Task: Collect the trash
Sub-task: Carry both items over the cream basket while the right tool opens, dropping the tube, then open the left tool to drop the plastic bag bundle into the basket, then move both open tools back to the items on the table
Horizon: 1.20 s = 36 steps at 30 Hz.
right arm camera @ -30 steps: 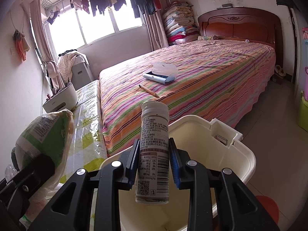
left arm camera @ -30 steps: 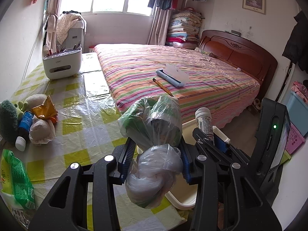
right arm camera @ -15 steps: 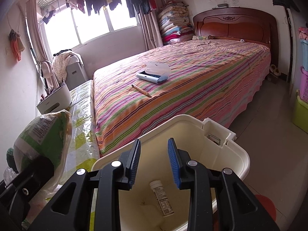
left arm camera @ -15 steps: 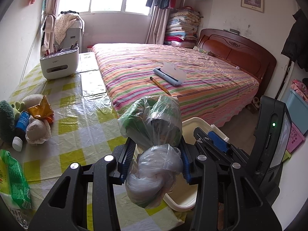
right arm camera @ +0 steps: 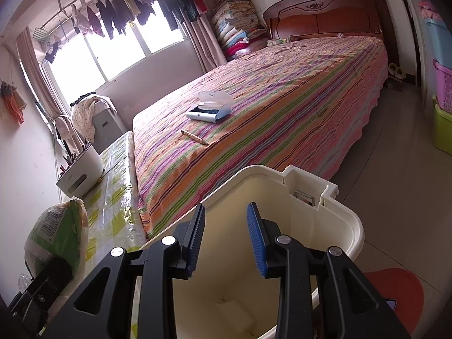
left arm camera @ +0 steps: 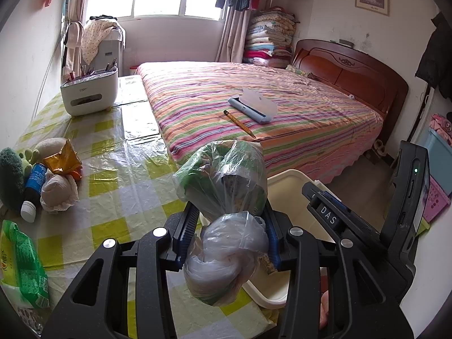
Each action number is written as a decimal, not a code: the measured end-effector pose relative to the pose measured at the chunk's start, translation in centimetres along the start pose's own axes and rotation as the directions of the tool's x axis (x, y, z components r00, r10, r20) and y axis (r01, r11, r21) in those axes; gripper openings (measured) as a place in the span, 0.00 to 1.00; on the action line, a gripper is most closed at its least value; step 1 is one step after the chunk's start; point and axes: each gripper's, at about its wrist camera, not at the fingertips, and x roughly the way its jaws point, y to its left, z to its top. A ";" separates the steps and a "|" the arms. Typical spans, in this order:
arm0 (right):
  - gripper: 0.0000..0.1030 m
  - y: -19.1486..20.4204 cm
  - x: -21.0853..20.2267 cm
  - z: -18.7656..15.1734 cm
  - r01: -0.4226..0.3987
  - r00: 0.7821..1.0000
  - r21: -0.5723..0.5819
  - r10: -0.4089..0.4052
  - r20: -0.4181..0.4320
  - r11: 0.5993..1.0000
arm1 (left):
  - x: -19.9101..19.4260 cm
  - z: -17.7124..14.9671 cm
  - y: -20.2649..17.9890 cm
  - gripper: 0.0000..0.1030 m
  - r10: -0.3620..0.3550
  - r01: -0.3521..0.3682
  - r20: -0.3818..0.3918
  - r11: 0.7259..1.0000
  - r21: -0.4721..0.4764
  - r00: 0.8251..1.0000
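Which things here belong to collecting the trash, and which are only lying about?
For the job:
- bag, held in the left claw
- bin, under the open right claw
- wrapper on the table
- green packet

Lying about:
- pencil on the bed
- case
- organizer
- plush toys

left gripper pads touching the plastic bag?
Touching. The left wrist view shows both fingers of the left gripper pressed into the bundled plastic bag, with the bag pinched in at its waist between them.

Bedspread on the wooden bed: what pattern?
Multicoloured stripes on the bedspread, clearest in the right wrist view.
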 end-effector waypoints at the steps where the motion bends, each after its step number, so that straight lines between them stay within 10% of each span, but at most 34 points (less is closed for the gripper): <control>1: 0.42 0.0 -0.1 0.0 0.001 1.000 0.000 -0.001 0.004 1.000 | 0.1 0.0 0.0 0.40 -0.001 0.001 -0.004 1.000 -0.001 1.000; 10: 0.57 -2.4 -2.9 0.7 -0.043 0.988 0.147 0.020 0.155 0.988 | 0.9 0.1 0.1 0.40 -0.003 0.002 -0.029 1.000 -0.011 1.000; 18: 0.67 -1.2 -7.3 0.4 -0.100 0.929 0.099 0.058 0.366 0.990 | 3.8 -0.5 -1.0 0.41 -0.054 0.057 -0.118 0.998 0.020 0.992; 24: 0.69 -0.6 -7.8 0.5 -0.123 0.924 0.074 0.087 0.372 0.990 | 4.9 -0.8 -1.9 0.48 -0.056 0.064 -0.149 0.996 0.054 0.987; 28: 0.69 -0.7 -7.7 0.6 -0.133 0.928 0.082 0.095 0.360 0.988 | 4.2 -0.5 -2.5 0.81 -0.043 0.053 -0.103 0.994 0.097 0.994; 36: 0.70 0.7 -8.1 0.0 -0.154 0.930 0.031 0.134 0.343 0.988 | 1.7 0.8 -1.2 0.84 0.034 -0.032 -0.012 0.990 0.139 0.999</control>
